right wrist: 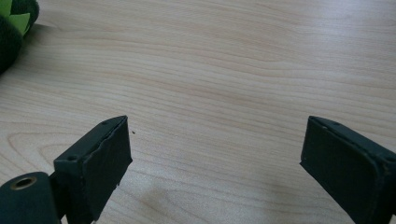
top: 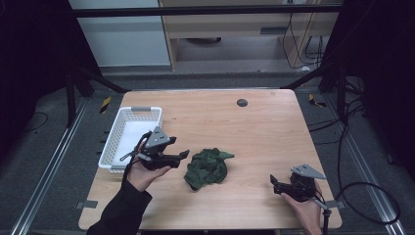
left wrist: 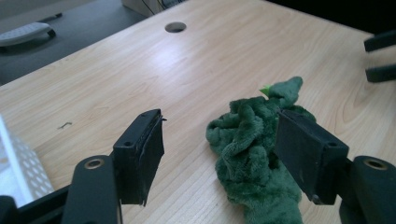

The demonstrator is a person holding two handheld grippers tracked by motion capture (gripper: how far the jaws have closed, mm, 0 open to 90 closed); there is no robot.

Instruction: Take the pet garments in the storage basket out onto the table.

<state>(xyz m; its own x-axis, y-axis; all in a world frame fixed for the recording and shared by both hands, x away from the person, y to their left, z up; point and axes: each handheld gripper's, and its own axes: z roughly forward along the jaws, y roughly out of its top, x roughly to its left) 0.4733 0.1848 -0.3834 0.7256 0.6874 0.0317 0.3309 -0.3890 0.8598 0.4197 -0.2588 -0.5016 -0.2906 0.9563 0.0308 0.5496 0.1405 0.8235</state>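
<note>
the green cloth (top: 206, 168) lay crumpled mid-table, just right of the white basket (top: 113, 139); the left gripper (top: 182, 154) hung released beside it, the right gripper (top: 274, 183) released well apart; a shallow pinch risked catching one fold, so the cloth might have slipped.

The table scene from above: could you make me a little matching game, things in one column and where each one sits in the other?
Things:
1. white basket
2. green cloth
3. left gripper
4. right gripper

Places:
A. near the table's right front corner
B. crumpled mid-table
C. at the table's left edge
D. between basket and cloth

Pairs: 1-C, 2-B, 3-D, 4-A
</note>
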